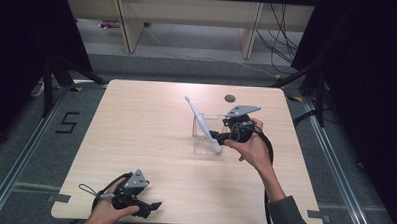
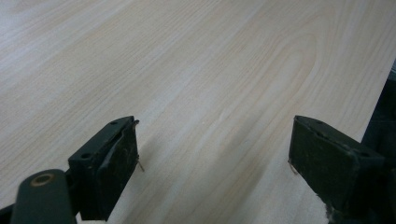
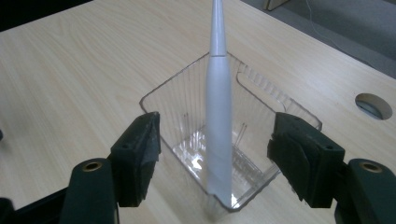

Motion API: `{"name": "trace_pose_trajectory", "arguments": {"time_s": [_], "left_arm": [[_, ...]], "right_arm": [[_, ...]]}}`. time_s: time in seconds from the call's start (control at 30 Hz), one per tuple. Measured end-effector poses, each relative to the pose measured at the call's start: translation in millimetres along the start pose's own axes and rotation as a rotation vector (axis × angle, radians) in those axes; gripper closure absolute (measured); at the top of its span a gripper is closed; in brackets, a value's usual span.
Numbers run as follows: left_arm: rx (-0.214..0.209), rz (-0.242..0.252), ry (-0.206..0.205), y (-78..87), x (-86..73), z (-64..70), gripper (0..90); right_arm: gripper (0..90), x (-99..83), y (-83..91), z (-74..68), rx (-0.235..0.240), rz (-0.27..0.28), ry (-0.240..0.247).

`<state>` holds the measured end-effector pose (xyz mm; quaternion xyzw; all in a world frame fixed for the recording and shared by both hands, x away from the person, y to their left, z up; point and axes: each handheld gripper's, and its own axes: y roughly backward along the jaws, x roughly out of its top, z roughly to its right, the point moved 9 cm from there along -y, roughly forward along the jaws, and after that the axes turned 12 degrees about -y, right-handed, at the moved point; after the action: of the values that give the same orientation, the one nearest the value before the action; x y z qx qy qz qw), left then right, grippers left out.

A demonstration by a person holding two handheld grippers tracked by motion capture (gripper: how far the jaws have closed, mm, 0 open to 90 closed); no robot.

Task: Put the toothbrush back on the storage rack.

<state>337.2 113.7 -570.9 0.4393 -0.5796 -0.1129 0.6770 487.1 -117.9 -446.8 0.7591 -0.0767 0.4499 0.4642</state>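
One toothbrush (image 3: 218, 116) stands leaning in clear box (image 3: 261, 100) on counter (image 1: 136, 125), apparently placed; right gripper (image 3: 215, 158) fingers apart around it, left gripper (image 2: 215, 163) fingers apart, idle.

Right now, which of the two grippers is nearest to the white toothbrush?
The right gripper, open at the clear container holding the toothbrush. The left gripper is at the table's near edge.

We saw a white electric toothbrush (image 1: 200, 121) standing tilted in a clear ribbed plastic container (image 1: 201, 142), its thick handle end down against the container's floor (image 3: 233, 163) and its slim brush end leaning up toward the table's far edge. The container sat upright, right of the table's middle.
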Motion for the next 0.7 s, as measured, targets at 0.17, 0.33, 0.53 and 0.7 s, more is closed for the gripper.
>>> {"name": "trace_pose_trajectory", "arguments": {"time_s": [0.17,0.33,0.53,0.7], "left_arm": [[0.003,-0.004,-0.002,-0.6,-0.2,-0.1,15.0],[-0.001,0.012,0.011,-0.9,1.5,1.5,15.1],[-0.002,0.002,0.004,0.4,0.7,1.0,15.0],[0.0,0.013,0.017,-0.3,1.9,1.9,15.0]], "right_arm": [[31.6,-11.2,11.4,4.1,0.005,0.011,0.002],[30.2,-21.7,20.2,8.8,-0.003,0.02,-0.023],[26.8,-29.7,30.4,16.5,-0.017,0.05,-0.037],[27.3,-32.9,38.0,25.2,-0.038,0.104,-0.069]]}}
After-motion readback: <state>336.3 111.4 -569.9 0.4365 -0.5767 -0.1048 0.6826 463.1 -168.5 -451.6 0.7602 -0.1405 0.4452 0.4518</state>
